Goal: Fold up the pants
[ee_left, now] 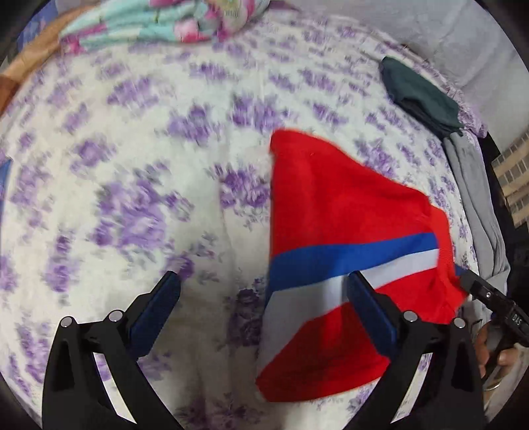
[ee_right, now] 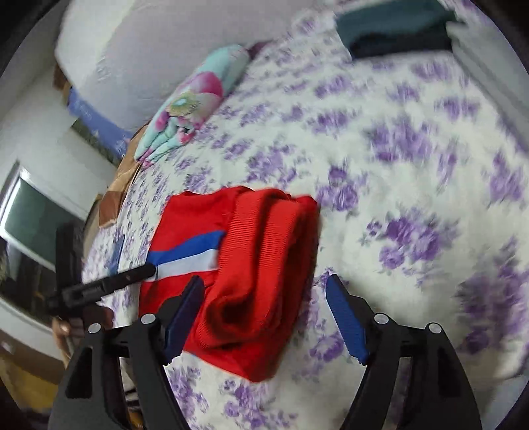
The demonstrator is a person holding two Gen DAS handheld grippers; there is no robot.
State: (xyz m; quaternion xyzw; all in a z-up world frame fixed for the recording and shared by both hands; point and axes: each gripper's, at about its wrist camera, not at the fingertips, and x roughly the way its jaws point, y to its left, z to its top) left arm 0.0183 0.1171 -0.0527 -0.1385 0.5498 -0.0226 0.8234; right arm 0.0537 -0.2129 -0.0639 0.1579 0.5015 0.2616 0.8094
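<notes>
Lying mid-bedsheet (edges clear): pants

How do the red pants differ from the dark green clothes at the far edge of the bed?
The red pants are bright red with a blue and a white stripe; the dark green clothes are plain and dark. The pants lie near both grippers, close to the front; the green clothes lie far back near the bed's edge. The pants show a thick ribbed band; no such band is visible on the green clothes. Both are folded and rest on the purple flowered bedsheet.
</notes>
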